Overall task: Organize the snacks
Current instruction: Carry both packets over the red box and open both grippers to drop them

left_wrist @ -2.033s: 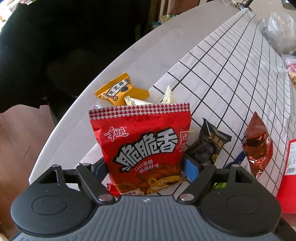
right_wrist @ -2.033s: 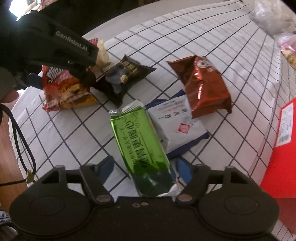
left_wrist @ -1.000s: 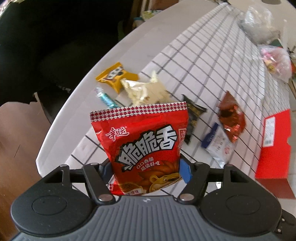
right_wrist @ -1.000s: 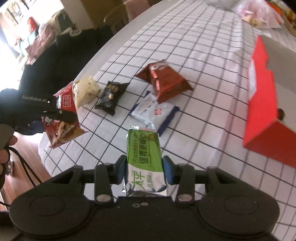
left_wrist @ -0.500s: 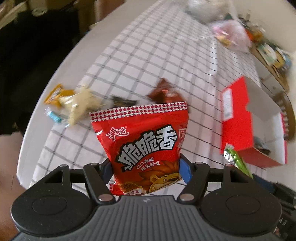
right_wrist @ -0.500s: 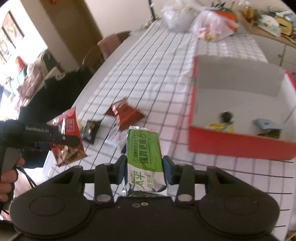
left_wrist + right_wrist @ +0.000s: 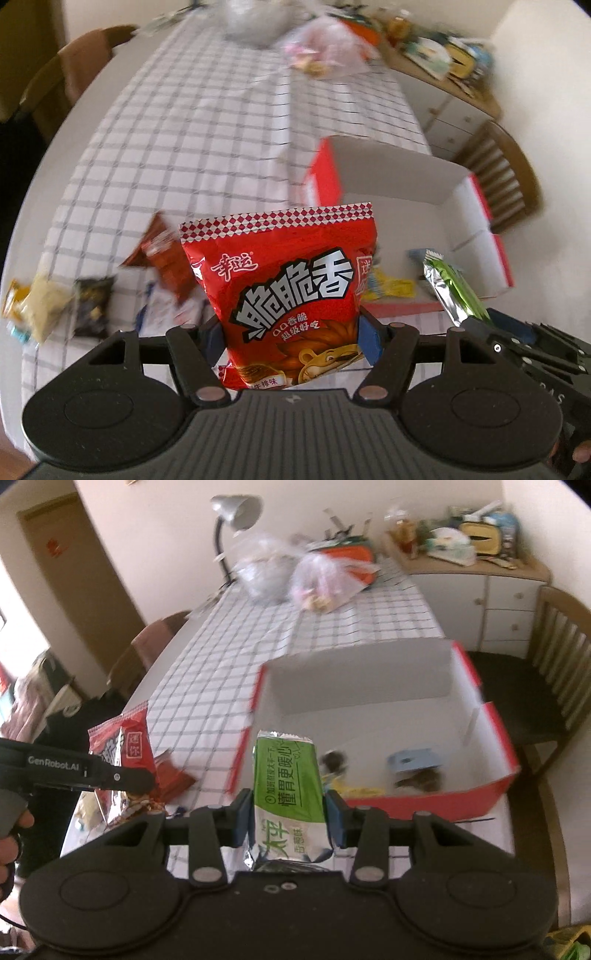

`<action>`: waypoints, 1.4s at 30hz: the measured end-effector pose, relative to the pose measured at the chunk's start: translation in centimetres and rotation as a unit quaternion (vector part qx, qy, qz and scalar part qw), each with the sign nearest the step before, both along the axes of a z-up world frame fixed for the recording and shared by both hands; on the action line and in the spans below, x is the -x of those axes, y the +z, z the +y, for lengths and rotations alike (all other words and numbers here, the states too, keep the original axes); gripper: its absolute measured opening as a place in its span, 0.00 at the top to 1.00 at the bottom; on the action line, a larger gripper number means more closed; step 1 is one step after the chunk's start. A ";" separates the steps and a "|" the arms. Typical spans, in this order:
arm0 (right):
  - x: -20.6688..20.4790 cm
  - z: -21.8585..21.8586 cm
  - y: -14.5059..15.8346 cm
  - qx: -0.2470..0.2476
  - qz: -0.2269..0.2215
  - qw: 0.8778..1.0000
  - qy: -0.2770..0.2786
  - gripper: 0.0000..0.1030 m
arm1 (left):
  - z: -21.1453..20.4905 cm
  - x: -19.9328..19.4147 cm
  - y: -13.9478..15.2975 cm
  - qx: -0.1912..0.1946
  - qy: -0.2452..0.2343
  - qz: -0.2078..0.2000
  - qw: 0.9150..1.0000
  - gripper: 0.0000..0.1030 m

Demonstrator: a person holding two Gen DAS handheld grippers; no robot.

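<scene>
My left gripper (image 7: 291, 338) is shut on a red snack bag (image 7: 284, 295) with white lettering, held upright in the air. My right gripper (image 7: 290, 818) is shut on a green and silver snack packet (image 7: 288, 786). Both hang above the checked tablecloth, near the front left corner of an open red box (image 7: 491, 716) with a white inside. A few small snacks (image 7: 413, 764) lie on the box floor. In the left wrist view the green packet (image 7: 452, 290) shows at the right, and the box (image 7: 321, 173) stands behind the red bag. The red bag (image 7: 122, 749) in the left gripper appears at the left of the right wrist view.
Loose snacks stay on the cloth at the left: a brown foil pack (image 7: 162, 251), a black pack (image 7: 92, 306), a pale pack (image 7: 44, 306) and a white and blue pack (image 7: 162, 310). Clear plastic bags (image 7: 295, 576) and a lamp (image 7: 232, 513) stand at the far end. Wooden chairs (image 7: 554, 657) flank the table.
Both grippers rose from the left end of the table and swung right toward the red box, each keeping its packet. The box now fills the view ahead; the loose snacks fell behind to the left.
</scene>
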State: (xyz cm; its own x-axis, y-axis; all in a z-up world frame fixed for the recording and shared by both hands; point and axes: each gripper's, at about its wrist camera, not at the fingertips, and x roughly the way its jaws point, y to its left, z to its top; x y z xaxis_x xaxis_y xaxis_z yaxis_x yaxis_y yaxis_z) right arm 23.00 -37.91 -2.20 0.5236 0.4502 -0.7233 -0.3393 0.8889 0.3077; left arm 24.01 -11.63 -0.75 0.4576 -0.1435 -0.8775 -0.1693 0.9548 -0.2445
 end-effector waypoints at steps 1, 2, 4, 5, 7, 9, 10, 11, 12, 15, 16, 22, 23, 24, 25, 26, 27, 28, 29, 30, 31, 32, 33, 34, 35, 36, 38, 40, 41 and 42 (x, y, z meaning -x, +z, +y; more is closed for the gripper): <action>-0.2 -0.6 0.0 0.001 -0.002 1.000 -0.007 0.61 | -0.8 -0.6 0.1 0.000 -0.008 -0.001 1.000 0.33; -0.6 -1.4 0.0 0.002 -0.004 1.000 -0.014 0.61 | -1.5 -1.5 0.1 -0.001 -0.016 -0.001 1.000 0.33; -1.3 -2.7 0.0 0.004 -0.008 1.000 -0.028 0.61 | -3.1 -2.8 0.1 -0.005 -0.033 0.002 0.999 0.33; -1.7 -3.3 -0.1 0.006 -0.010 0.999 -0.035 0.61 | -4.0 -3.5 0.2 -0.006 -0.041 0.003 0.999 0.33; -2.5 -4.7 -0.3 0.009 -0.011 0.999 -0.048 0.61 | -5.6 -4.8 0.2 -0.012 -0.057 0.008 0.998 0.33; -3.4 -5.7 -0.7 0.016 -0.010 0.998 -0.059 0.61 | -7.0 -6.0 0.2 -0.017 -0.070 0.011 0.997 0.33; -3.9 -6.2 -1.0 0.020 -0.009 0.998 -0.064 0.61 | -7.8 -6.7 0.3 -0.021 -0.076 0.013 0.997 0.33; -4.4 -6.5 -1.1 0.023 -0.008 0.998 -0.066 0.61 | -8.5 -7.3 0.3 -0.024 -0.081 0.014 0.996 0.33; -4.9 -6.8 -1.4 0.026 -0.008 0.997 -0.068 0.61 | -9.0 -7.9 0.2 -0.027 -0.084 0.016 0.996 0.33; -6.4 -7.4 -2.2 0.037 -0.005 0.997 -0.068 0.61 | -10.5 -10.3 -0.2 -0.035 -0.090 0.026 0.995 0.33; -6.9 -7.4 -2.4 0.041 -0.004 0.997 -0.066 0.61 | -11.0 -11.0 -0.4 -0.040 -0.093 0.030 0.994 0.33; -10.1 -6.5 -3.8 0.066 0.013 0.997 -0.036 0.61 | -13.0 -15.5 -2.5 -0.059 -0.104 0.070 0.990 0.33; -10.5 -6.3 -4.1 0.071 0.019 0.997 -0.030 0.61 | -13.2 -16.0 -2.8 -0.062 -0.108 0.074 0.989 0.33; -11.0 -6.1 -4.4 0.076 0.025 0.996 -0.027 0.61 | -13.4 -16.6 -3.4 -0.068 -0.108 0.079 0.989 0.33; -11.5 -5.8 -4.7 0.081 0.030 0.996 -0.024 0.61 | -13.5 -17.0 -3.9 -0.074 -0.108 0.085 0.988 0.33; -12.0 -5.6 -5.1 0.084 0.037 0.996 -0.019 0.61 | -13.7 -17.6 -4.5 -0.079 -0.110 0.092 0.986 0.33; -12.5 -5.4 -5.4 0.087 0.045 0.995 -0.015 0.61 | -13.7 -18.1 -5.1 -0.082 -0.109 0.100 0.986 0.33; -12.8 -5.2 -5.7 0.089 0.050 0.995 -0.013 0.61 | -13.7 -18.5 -5.6 -0.085 -0.107 0.107 0.985 0.33; -13.1 -5.1 -6.0 0.091 0.055 0.994 -0.010 0.61 | -13.8 -18.9 -6.1 -0.085 -0.107 0.114 0.984 0.33; -13.4 -5.0 -6.2 0.091 0.061 0.994 -0.006 0.61 | -13.8 -19.2 -6.5 -0.086 -0.107 0.121 0.983 0.33; -13.6 -4.8 -6.5 0.091 0.065 0.994 -0.002 0.61 | -13.9 -19.5 -6.9 -0.088 -0.107 0.127 0.982 0.33; -13.8 -4.6 -6.7 0.093 0.068 0.993 0.002 0.61 | -13.9 -19.8 -7.4 -0.090 -0.106 0.135 0.981 0.33; -13.9 -4.4 -7.0 0.098 0.071 0.993 0.007 0.61 | -14.0 -20.0 -7.9 -0.092 -0.106 0.143 0.980 0.33; -14.1 -4.3 -7.3 0.103 0.074 0.992 0.010 0.61 | -14.1 -20.2 -8.4 -0.093 -0.109 0.152 0.978 0.33; -14.2 -4.2 -7.5 0.107 0.078 0.991 0.012 0.61 | -14.2 -20.4 -8.9 -0.097 -0.110 0.158 0.976 0.33; -14.2 -4.1 -7.8 0.110 0.080 0.991 0.014 0.61 | -14.3 -20.5 -9.3 -0.102 -0.110 0.164 0.975 0.33; -14.2 -4.0 -8.2 0.115 0.086 0.989 0.018 0.61 | -14.6 -20.5 -10.1 -0.104 -0.113 0.173 0.973 0.33; -14.2 -3.9 -8.6 0.119 0.090 0.989 0.023 0.61 | -14.9 -20.5 -10.8 -0.104 -0.115 0.181 0.971 0.33; -14.1 -3.8 -8.7 0.121 0.090 0.988 0.025 0.61 | -15.0 -20.6 -11.0 -0.105 -0.115 0.183 0.971 0.32; -14.2 -3.8 -8.8 0.122 0.091 0.988 0.027 0.61 | -15.1 -20.6 -11.2 -0.105 -0.116 0.185 0.970 0.32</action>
State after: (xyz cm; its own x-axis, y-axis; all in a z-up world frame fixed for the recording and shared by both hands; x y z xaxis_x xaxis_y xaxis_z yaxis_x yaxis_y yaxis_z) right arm 37.15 -41.73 -10.96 0.3549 0.2752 -0.8935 -0.3471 0.9262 0.1474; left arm 44.58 -26.76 -11.95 0.0816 -0.0047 -0.9967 0.0171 0.9998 -0.0034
